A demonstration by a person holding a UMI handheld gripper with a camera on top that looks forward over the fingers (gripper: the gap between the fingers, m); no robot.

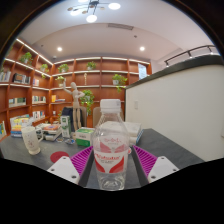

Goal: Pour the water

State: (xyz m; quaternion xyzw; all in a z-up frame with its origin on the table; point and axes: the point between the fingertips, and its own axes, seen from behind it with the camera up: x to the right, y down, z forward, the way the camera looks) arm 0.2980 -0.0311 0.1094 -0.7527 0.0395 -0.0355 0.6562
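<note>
the tool (110, 160) is clenched around a clear water bottle (110, 145), held upright above the table (30, 160), presumably so nothing spills before pouring.

the bottle (110, 143) is clear, glossy plastic with a smooth white plastic cap, and light glints on its ribbed wall. it sits between the gripper (110, 160) fingers, whose magenta pads (144, 158) look matt and finely ridged, on white plastic finger bodies. the table (40, 158) is smooth matt grey. the shelves (30, 85) behind look like warm varnished wood.
</note>
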